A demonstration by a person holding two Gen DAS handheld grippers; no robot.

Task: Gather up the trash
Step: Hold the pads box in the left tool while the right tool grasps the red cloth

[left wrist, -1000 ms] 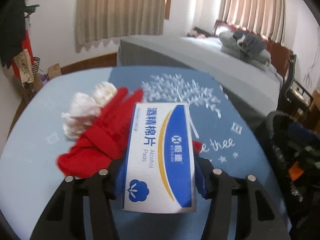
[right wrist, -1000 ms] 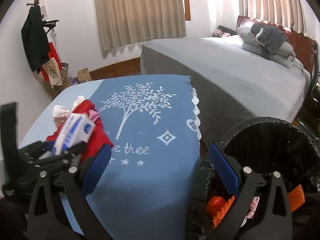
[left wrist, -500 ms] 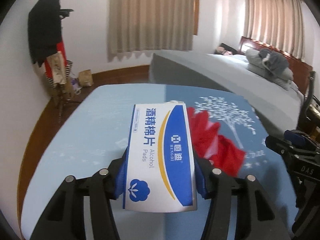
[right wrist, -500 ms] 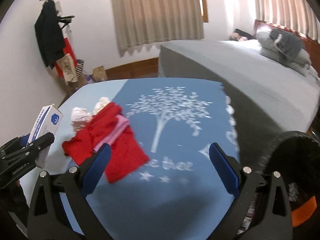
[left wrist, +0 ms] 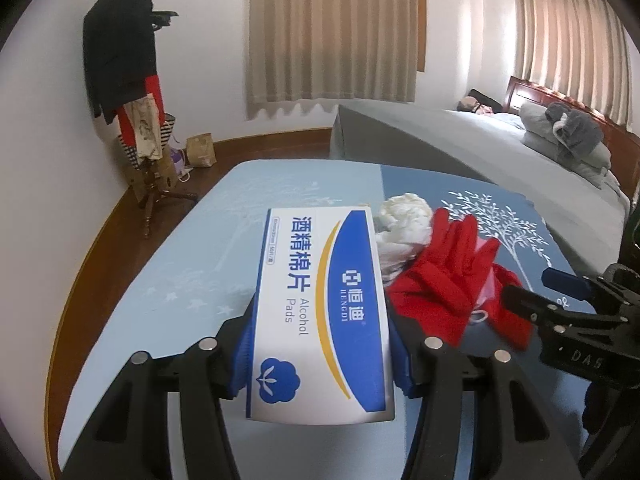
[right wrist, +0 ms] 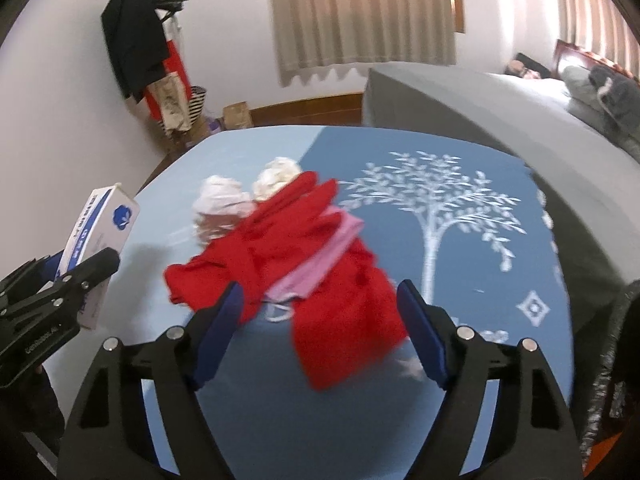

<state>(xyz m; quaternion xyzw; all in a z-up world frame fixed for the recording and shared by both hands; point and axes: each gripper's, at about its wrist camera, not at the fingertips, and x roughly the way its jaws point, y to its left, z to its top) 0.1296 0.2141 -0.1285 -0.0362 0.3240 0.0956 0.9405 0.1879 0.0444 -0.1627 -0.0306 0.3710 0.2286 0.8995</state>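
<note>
The box [left wrist: 320, 316] is white with a blue band, a thin yellow arc and a blue cotton flower. The gloves [right wrist: 304, 256] are red, with a pink piece [right wrist: 320, 264] among them. The crumpled tissue [left wrist: 404, 216] is white. The worktop cloth [right wrist: 472, 300] is light blue and darker blue, with a white tree pattern. The curtains [left wrist: 332, 32] are beige, the bed cover [left wrist: 460, 148] grey.

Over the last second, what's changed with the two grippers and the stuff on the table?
The right gripper swung from over the black bin to the red cloth; its fingers have just been closing around the cloth, not yet pressing it. The left gripper carried the alcohol pads box leftward. Cloth and tissue wads stayed put.
</note>
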